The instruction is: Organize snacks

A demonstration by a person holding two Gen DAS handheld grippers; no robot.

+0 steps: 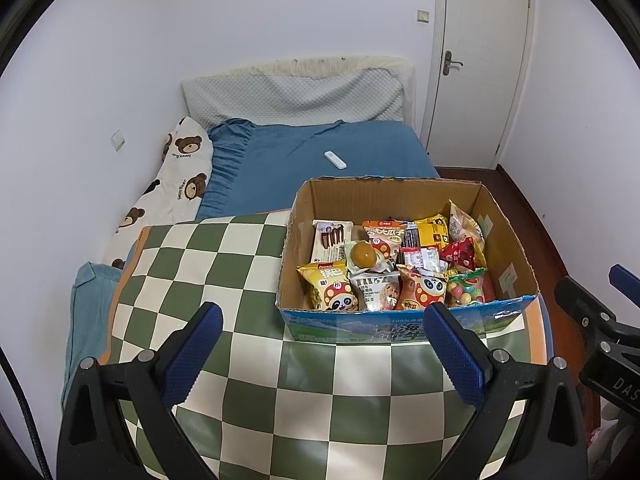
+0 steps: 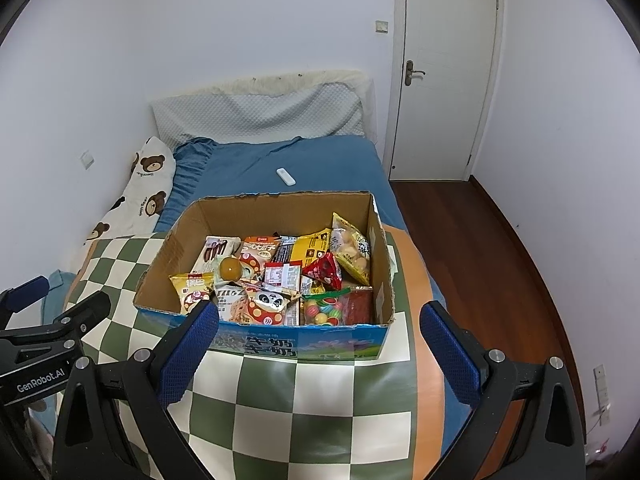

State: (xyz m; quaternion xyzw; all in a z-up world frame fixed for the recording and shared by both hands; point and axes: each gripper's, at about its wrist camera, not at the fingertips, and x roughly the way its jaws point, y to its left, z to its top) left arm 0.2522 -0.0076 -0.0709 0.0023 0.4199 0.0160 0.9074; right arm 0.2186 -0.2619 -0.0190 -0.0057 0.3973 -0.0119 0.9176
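While empty, both grippers (image 1: 320, 354) (image 2: 320, 350) wide apart.

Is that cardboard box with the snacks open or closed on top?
Open. The cardboard box has no flaps over it, so the snack packets show from above.

Cardboard box (image 1: 408, 194): 1 counted | panda-print snack packets (image 1: 334, 292): 2 clearly seen | red triangular packet (image 1: 460, 254): 1 | bag of coloured candy balls (image 1: 466, 290): 1 | white remote (image 1: 335, 159): 1 | door (image 1: 480, 60): 1 | wall switches (image 1: 423, 15): 2 | total packets in box: not countable, overlapped.
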